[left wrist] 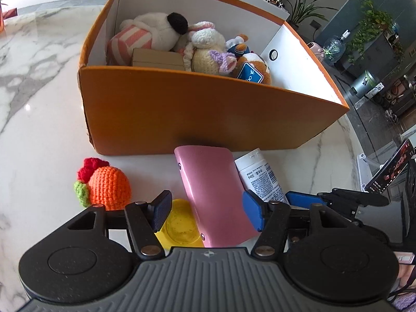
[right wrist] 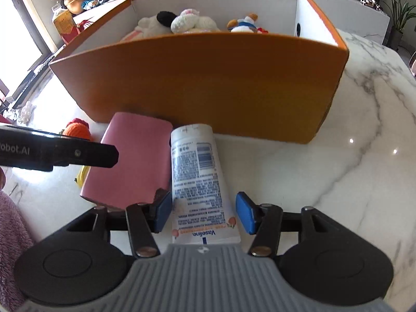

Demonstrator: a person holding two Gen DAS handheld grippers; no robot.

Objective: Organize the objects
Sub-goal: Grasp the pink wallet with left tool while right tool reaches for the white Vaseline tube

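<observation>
An orange box stands on the marble table and holds plush toys and a small cardboard box. In front of it lie a pink case, a white Vaseline tube, a yellow lid and an orange crochet fruit. My left gripper is open, its fingers either side of the pink case. My right gripper is open around the white tube, with the pink case to its left. The box stands just behind.
The marble table extends to the right of the box. The left gripper's finger reaches in from the left in the right wrist view. A tablet on a stand sits at the right table edge. Shelves and plants stand beyond.
</observation>
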